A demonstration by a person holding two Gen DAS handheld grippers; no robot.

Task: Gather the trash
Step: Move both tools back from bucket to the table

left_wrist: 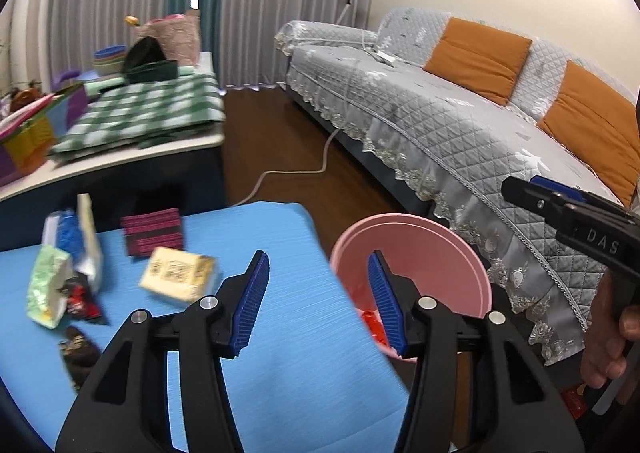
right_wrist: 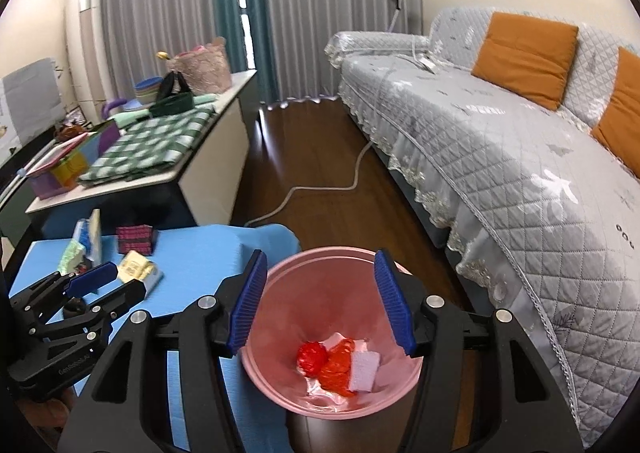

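Bin (right_wrist: 332,333) at six o'clock already holds wrappers, both tools, left (left_wrist: 318,305) and right (right_wrist: 320,305), gape empty; next, reach for the wrappers (left_wrist: 60,285) at nine o'clock on the counter (left_wrist: 288,353).

A home living room: quilted grey sofa (right_wrist: 500,157) with orange cushions (right_wrist: 524,53), long pleated curtains (right_wrist: 168,1), dark wooden floor (right_wrist: 312,153).
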